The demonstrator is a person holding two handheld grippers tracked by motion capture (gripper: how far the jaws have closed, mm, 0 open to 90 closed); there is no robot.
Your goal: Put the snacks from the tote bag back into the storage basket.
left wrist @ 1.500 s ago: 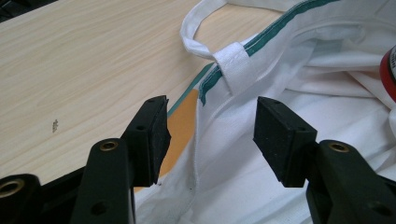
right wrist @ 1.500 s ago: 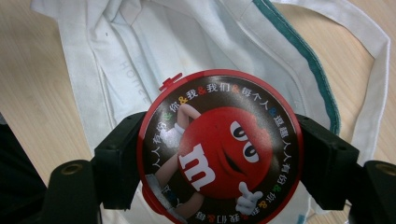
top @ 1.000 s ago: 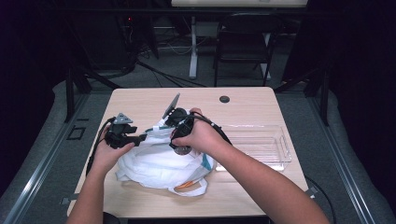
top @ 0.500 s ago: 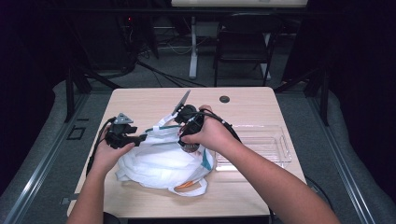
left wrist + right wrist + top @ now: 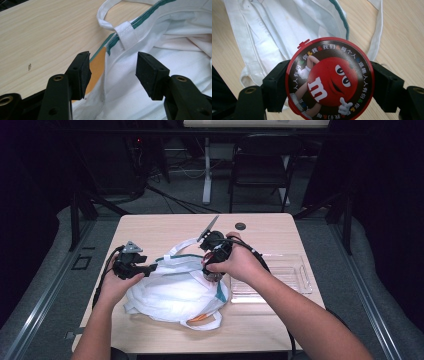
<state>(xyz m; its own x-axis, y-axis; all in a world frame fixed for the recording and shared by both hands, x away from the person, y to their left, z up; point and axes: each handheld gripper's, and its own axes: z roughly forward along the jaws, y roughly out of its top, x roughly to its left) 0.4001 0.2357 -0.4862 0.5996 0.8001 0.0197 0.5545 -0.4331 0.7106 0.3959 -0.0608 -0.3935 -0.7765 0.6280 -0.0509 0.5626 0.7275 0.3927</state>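
Observation:
A white cloth bag [image 5: 175, 290] with a teal-trimmed rim lies on the wooden table [image 5: 165, 227]. My right gripper [image 5: 212, 265] is over the bag's right edge, shut on a round red M&M's tin [image 5: 329, 80] whose printed lid faces the camera; below it lie the bag [image 5: 274, 30] and a handle strap. My left gripper [image 5: 150, 267] is at the bag's left rim. In the left gripper view it [image 5: 112, 72] is open, and the bag's rim [image 5: 110, 57] runs between the jaws unclamped. Something orange [image 5: 96, 67] shows at the opening.
A clear plastic tray [image 5: 285, 275] sits on the table right of the bag, beside my right forearm. A small black round fitting [image 5: 240, 226] marks the table's far side. An orange item [image 5: 197, 318] peeks from the bag's near edge. A chair [image 5: 260, 175] stands beyond the table.
My right gripper has moved to the right over the bag, toward the tray, with the tin in it. The left gripper has stayed at the bag's left rim.

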